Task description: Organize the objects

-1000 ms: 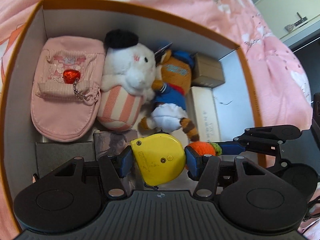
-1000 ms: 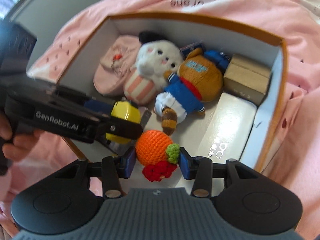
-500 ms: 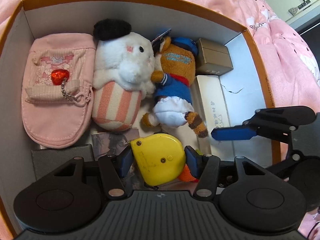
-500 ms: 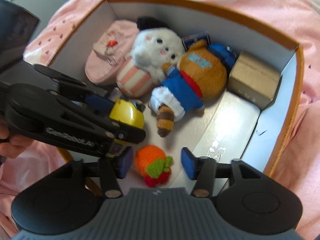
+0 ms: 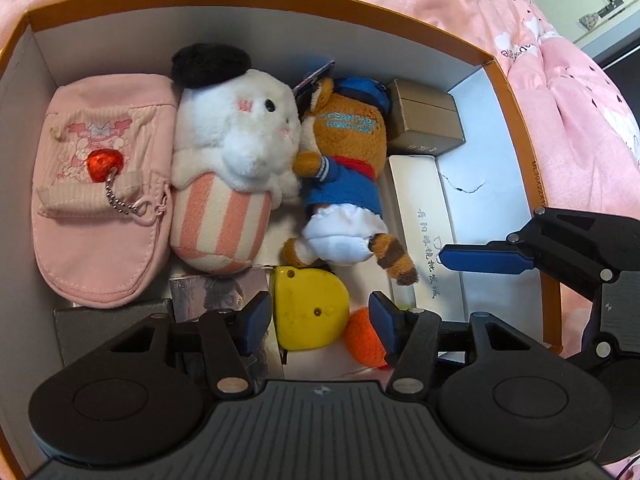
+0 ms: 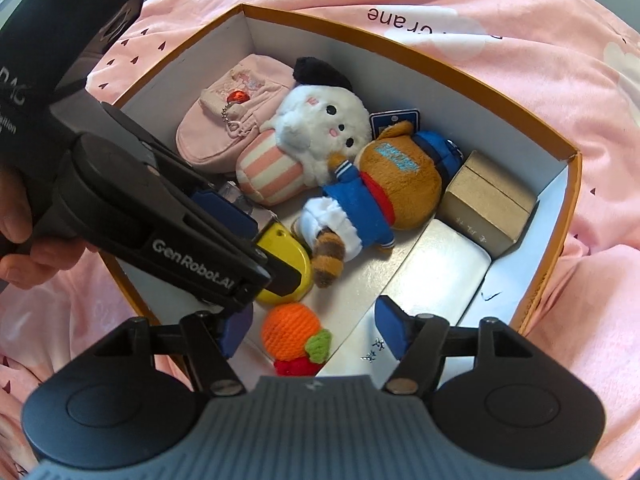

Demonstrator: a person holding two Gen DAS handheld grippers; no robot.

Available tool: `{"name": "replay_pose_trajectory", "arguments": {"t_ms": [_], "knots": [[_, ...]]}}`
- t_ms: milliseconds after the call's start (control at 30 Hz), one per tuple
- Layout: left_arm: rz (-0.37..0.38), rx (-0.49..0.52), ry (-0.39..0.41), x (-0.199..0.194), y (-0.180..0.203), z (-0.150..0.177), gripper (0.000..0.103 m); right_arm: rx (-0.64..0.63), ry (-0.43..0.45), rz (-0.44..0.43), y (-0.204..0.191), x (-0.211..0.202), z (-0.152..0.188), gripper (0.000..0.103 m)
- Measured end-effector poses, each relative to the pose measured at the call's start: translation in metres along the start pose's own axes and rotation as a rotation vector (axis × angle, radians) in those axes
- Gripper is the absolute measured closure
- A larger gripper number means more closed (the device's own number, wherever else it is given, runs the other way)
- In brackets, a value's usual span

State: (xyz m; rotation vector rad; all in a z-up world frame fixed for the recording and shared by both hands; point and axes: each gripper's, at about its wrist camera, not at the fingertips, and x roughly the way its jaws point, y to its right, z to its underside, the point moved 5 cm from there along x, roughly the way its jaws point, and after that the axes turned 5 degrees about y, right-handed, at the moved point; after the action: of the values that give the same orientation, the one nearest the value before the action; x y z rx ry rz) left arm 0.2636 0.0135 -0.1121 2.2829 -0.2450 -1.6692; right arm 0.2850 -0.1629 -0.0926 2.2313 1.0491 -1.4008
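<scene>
An orange-edged cardboard box point(image 5: 508, 92) holds the objects. A yellow tape measure point(image 5: 308, 306) lies on the box floor between the spread fingers of my open left gripper point(image 5: 324, 316); it also shows in the right wrist view point(image 6: 286, 264). A crocheted orange point(image 6: 291, 332) with a green leaf and red bit lies on the floor below my open right gripper point(image 6: 316, 330), and it shows in the left wrist view point(image 5: 362, 338). My left gripper point(image 6: 224, 248) reaches into the box from the left.
The box also holds a pink pouch point(image 5: 100, 184), a white plush with a black beret point(image 5: 236, 160), a brown raccoon plush in blue point(image 5: 346, 168), a brown carton point(image 5: 424, 124), a long white box point(image 5: 424, 224) and dark flat items point(image 5: 108, 324). A pink blanket point(image 6: 520, 60) surrounds the box.
Both grippers have opened. The right one let go of the crocheted orange, which now lies on the box floor. The left one released the yellow tape measure, which rests on the floor.
</scene>
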Motion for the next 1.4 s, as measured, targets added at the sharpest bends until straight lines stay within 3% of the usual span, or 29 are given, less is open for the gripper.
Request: {"name": "replay_pose_trajectory", "arguments": {"t_ms": [100, 400, 500, 633, 733, 867, 933, 1100, 1400], "knots": [[0.025, -0.028, 0.023, -0.007, -0.004, 0.002, 0.038, 0.0, 0.002, 0.0, 0.0, 0.0, 0.0, 0.034], [-0.007, 0.056, 0.264, -0.07, 0.006, 0.013, 0.035, 0.036, 0.066, 0.013, -0.008, -0.022, 0.0, 0.026], [-0.061, 0.108, 0.386, -0.1, 0.014, 0.016, 0.031, 0.05, 0.125, 0.029, -0.013, -0.043, -0.003, 0.018], [-0.158, 0.156, 0.562, -0.136, 0.026, 0.02, 0.016, 0.09, 0.238, 0.083, -0.016, -0.077, -0.008, 0.017], [-0.245, 0.189, 0.682, -0.158, 0.032, 0.026, 0.012, 0.128, 0.341, 0.152, -0.019, -0.1, -0.011, 0.006], [-0.364, 0.213, 0.805, -0.178, 0.039, 0.037, 0.006, 0.173, 0.497, 0.204, -0.027, -0.128, -0.01, 0.001], [-0.401, 0.196, 0.834, -0.182, 0.039, 0.042, 0.006, 0.21, 0.55, 0.219, -0.031, -0.136, -0.008, 0.001], [-0.391, 0.119, 0.856, -0.178, 0.036, 0.057, 0.006, 0.3, 0.641, 0.285, -0.039, -0.143, 0.005, 0.001], [-0.416, 0.051, 0.82, -0.149, 0.017, 0.086, 0.006, 0.302, 0.692, 0.406, -0.054, -0.129, 0.035, 0.001]]}}
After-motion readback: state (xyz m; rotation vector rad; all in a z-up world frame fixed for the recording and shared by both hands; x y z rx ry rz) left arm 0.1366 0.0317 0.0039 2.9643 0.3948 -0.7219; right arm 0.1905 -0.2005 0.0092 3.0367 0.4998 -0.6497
